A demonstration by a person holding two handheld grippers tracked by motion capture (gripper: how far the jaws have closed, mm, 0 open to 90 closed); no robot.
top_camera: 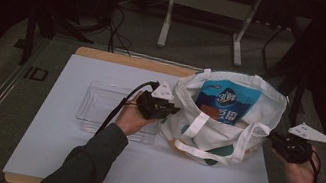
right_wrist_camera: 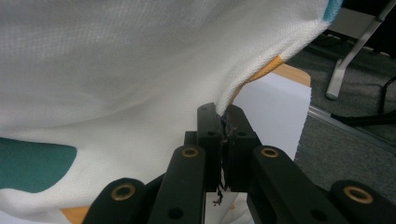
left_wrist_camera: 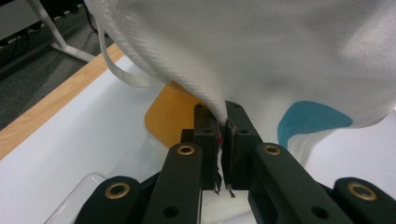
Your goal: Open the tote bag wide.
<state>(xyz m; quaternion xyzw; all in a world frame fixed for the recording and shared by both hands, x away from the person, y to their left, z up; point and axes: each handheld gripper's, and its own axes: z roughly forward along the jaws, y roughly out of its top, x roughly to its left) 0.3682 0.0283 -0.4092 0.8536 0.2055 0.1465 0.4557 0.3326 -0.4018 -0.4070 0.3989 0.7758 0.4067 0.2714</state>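
A: High view, item 1?
B: White tote bag (top_camera: 217,131) on the table (top_camera: 63,155), blue packet (top_camera: 224,102) inside, clear tray (top_camera: 97,105) beside; left gripper (top_camera: 167,111) and right gripper (top_camera: 278,140) at its 2 sides.
A: Left gripper view?
B: Left gripper (left_wrist_camera: 223,135) clamped on bag cloth (left_wrist_camera: 261,56).
A: Right gripper view?
B: Right gripper (right_wrist_camera: 225,126) clamped on bag cloth (right_wrist_camera: 140,70).
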